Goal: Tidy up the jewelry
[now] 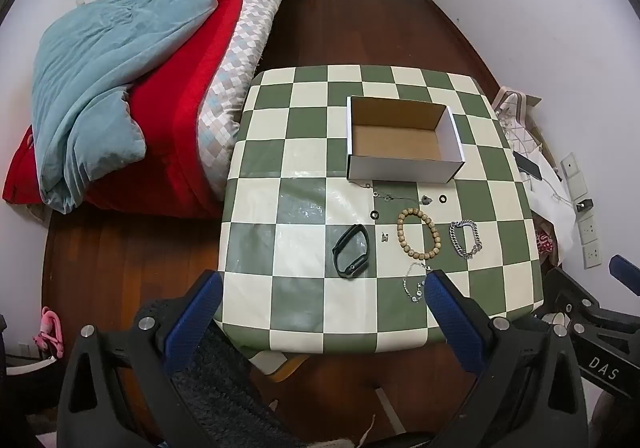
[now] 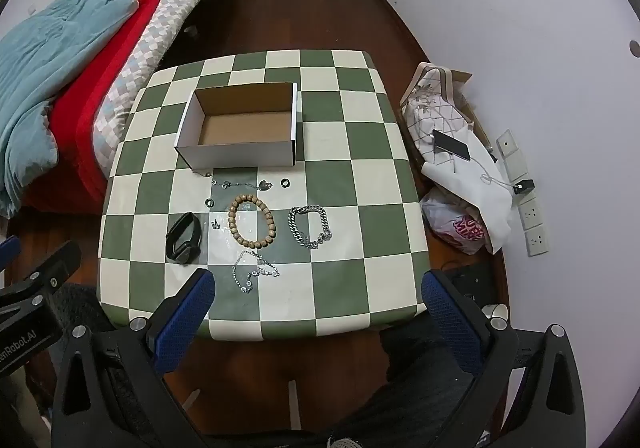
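Jewelry lies spread on the checkered counter (image 2: 360,184) in front of an empty cardboard box (image 2: 244,128). The wooden bead bracelet (image 2: 252,222) sits centrally, a firm ring likely to roll between the jaws; pinching across one side of the loop seems soundest. The heavy silver chain (image 2: 310,226) and the thin sparkling chain (image 2: 254,272) are limp and will probably sag and slip, so a bunched section offers the best hold. The black wristband (image 2: 184,236) looks light and springy. Small rings (image 2: 285,183) and a thin necklace (image 2: 240,182) near the box appear hardest to pick. The left gripper (image 1: 320,300) and right gripper (image 2: 318,296) both hang released and empty above the near edge.
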Available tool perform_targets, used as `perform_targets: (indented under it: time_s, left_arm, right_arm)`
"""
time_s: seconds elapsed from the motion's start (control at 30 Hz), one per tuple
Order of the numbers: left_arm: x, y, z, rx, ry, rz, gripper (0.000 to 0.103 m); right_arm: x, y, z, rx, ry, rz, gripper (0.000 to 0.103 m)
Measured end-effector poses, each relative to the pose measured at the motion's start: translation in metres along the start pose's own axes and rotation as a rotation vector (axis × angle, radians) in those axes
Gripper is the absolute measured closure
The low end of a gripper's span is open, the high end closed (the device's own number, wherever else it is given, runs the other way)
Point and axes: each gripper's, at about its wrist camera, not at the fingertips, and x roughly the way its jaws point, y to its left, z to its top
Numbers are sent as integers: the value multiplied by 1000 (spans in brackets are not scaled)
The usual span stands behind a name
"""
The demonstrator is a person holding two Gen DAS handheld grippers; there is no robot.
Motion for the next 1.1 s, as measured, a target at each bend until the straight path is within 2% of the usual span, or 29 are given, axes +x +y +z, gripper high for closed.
perform_targets:
  time_s: [0.47, 0.67, 1.1]
  left_arm:
    - [-1, 3, 7, 4, -2, 4, 0]
    - [-11, 1, -5, 8, -4, -1, 0]
    - [-12, -2, -5, 8, -3, -3, 0]
  right_arm:
    - [-11, 5, 2, 0, -12, -5, 0]
    - [-10, 1, 0, -3, -14, -5, 0]
    - [-13, 5, -1, -10, -19, -10, 0]
